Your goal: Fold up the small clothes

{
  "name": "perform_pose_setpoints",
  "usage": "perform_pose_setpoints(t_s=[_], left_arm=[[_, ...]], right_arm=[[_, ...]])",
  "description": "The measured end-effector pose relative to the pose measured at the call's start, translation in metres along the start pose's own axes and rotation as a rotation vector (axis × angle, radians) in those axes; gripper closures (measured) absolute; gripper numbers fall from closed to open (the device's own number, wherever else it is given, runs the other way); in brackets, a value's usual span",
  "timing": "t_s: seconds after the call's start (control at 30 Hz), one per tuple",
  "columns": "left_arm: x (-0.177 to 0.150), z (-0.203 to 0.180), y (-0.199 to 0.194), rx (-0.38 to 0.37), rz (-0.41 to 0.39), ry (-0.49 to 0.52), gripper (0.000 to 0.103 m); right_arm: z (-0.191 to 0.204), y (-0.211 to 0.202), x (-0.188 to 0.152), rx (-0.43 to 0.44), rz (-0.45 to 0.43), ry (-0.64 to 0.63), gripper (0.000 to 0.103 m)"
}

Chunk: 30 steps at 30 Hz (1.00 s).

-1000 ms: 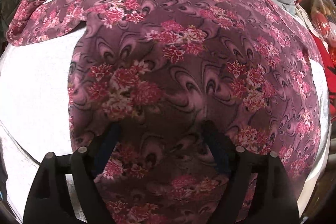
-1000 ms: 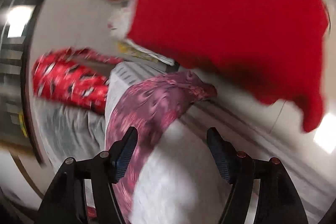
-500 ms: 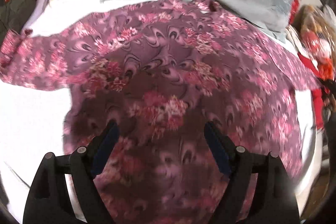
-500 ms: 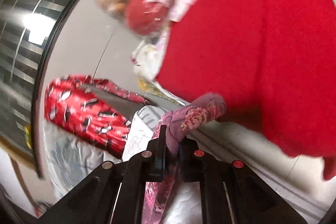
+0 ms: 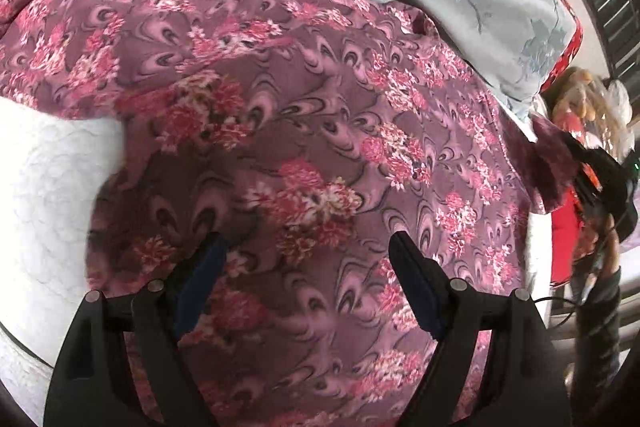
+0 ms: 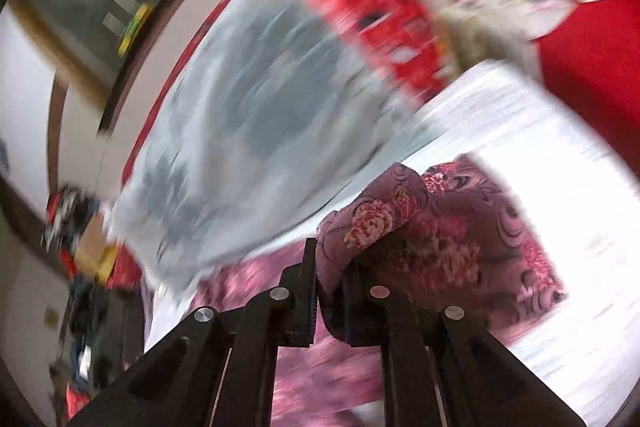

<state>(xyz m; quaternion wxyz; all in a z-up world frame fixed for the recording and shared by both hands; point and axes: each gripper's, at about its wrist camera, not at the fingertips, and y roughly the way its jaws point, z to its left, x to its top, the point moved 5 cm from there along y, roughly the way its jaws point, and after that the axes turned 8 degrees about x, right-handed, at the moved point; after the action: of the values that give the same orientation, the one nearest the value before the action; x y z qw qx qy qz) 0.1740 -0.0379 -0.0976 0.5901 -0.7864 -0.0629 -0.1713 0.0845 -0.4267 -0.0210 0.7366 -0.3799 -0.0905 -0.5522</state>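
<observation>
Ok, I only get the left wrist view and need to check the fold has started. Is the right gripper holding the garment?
Observer: Yes. The right gripper is shut on a bunched fold of the floral garment.
Operator: Which part does it have?
Observer: It looks like a cuff or sleeve end: a rolled tip sticks out past the fingers. I can't be sure.
Operator: Is that part off the bed?
Observer: It seems lifted; the rest of the garment lies on the white bed cover beyond it.
Operator: Anything close by?
Observer: A grey pillow, blurred, lies just past the held tip.
</observation>
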Motion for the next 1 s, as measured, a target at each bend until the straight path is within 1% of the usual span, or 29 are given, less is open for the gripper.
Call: perform_pose_setpoints(t_s=[0.03, 0.1, 0.17, 0.2, 0.27, 0.37, 0.4, 0.43, 0.47, 0.5, 0.53, 0.57, 0.63, 0.7, 0.73, 0.77, 0.8, 0.83, 0.93, 1.0], left_arm=[[0.000, 0.004, -0.003, -0.008, -0.004, -0.002, 0.020], [0.002, 0.013, -0.011, -0.018, -0.016, -0.001, 0.020], [0.006, 0.022, -0.017, -0.025, -0.029, -0.005, 0.020], [0.008, 0.027, -0.021, -0.032, -0.035, -0.011, 0.020], [0.012, 0.039, -0.027, -0.042, -0.045, -0.029, 0.020], [0.015, 0.058, -0.036, -0.055, -0.060, -0.064, 0.020], [0.017, 0.062, -0.035, -0.055, -0.062, -0.074, 0.020], [0.018, 0.066, -0.036, -0.055, -0.064, -0.085, 0.020], [0.019, 0.073, -0.037, -0.057, -0.064, -0.097, 0.020], [0.020, 0.076, -0.037, -0.061, -0.063, -0.106, 0.020], [0.021, 0.079, -0.037, -0.069, -0.058, -0.117, 0.020], [0.021, 0.081, -0.037, -0.075, -0.055, -0.122, 0.020], [0.023, 0.079, -0.035, -0.090, -0.048, -0.127, 0.020], [0.026, 0.071, -0.033, -0.117, -0.038, -0.118, 0.020], [0.029, 0.064, -0.030, -0.128, -0.033, -0.109, 0.020], [0.032, 0.055, -0.027, -0.136, -0.027, -0.099, 0.020], [0.036, 0.047, -0.022, -0.140, -0.021, -0.090, 0.020], [0.039, 0.038, -0.016, -0.138, -0.010, -0.080, 0.020], [0.052, 0.012, 0.008, -0.134, 0.033, -0.070, 0.020], [0.061, 0.003, 0.025, -0.118, 0.065, -0.098, 0.020]], right_arm=[[0.021, 0.018, -0.015, 0.027, 0.039, -0.015, 0.094], [0.048, 0.042, -0.032, 0.058, 0.083, -0.035, 0.094], [0.086, 0.073, -0.057, 0.094, 0.142, -0.066, 0.094], [0.098, 0.082, -0.065, 0.106, 0.159, -0.078, 0.094], [0.136, 0.109, -0.091, 0.133, 0.216, -0.122, 0.094], [0.178, 0.139, -0.126, 0.173, 0.286, -0.182, 0.094], [0.189, 0.147, -0.138, 0.183, 0.306, -0.193, 0.092], [0.203, 0.160, -0.157, 0.191, 0.342, -0.208, 0.088], [0.207, 0.166, -0.167, 0.187, 0.366, -0.215, 0.084], [0.212, 0.174, -0.181, 0.179, 0.406, -0.223, 0.081], [0.215, 0.182, -0.201, 0.160, 0.460, -0.232, 0.075], [0.216, 0.188, -0.219, 0.152, 0.515, -0.241, 0.074], [0.216, 0.188, -0.240, 0.151, 0.575, -0.260, 0.073], [0.214, 0.171, -0.246, 0.167, 0.568, -0.289, 0.072], [0.209, 0.155, -0.240, 0.185, 0.538, -0.293, 0.066], [0.203, 0.145, -0.233, 0.181, 0.511, -0.291, 0.060], [0.195, 0.134, -0.224, 0.167, 0.470, -0.285, 0.057], [0.177, 0.118, -0.207, 0.131, 0.411, -0.266, 0.053], [0.128, 0.087, -0.167, 0.058, 0.327, -0.178, 0.053], [0.095, 0.064, -0.147, 0.011, 0.277, -0.115, 0.053]])
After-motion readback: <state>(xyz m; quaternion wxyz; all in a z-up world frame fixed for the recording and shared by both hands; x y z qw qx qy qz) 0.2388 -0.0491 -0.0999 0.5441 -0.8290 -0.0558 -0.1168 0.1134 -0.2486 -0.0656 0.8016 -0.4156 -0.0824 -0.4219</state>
